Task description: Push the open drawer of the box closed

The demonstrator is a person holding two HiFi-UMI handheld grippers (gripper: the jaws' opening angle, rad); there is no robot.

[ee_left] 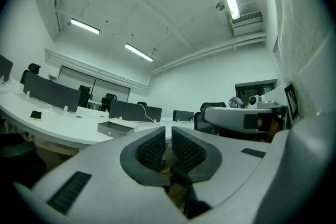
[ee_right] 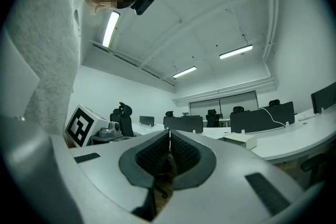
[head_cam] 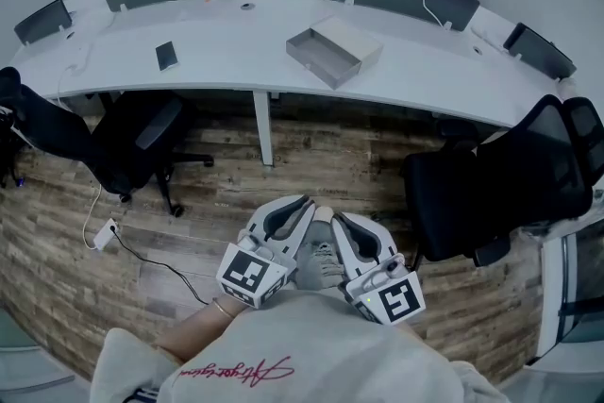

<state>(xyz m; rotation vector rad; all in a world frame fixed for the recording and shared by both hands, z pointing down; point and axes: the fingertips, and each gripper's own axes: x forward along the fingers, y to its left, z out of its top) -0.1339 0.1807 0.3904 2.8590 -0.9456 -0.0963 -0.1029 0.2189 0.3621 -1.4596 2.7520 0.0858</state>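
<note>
While the box (head_cam: 357, 35) sits on the curved desk (head_cam: 226, 38) with its drawer (head_cam: 319, 57) pulled out toward us, we hold both grippers well short of it. The left gripper (ee_left: 168, 132) has its jaws a crack apart and empty, and the right gripper (ee_right: 169, 135) has its jaws pressed together. We judge an off-centre shove might skid the box instead of seating the drawer. One chair (head_cam: 142, 142) stands left of the box, another (head_cam: 500, 189) right; neither blocks the drawer.
</note>
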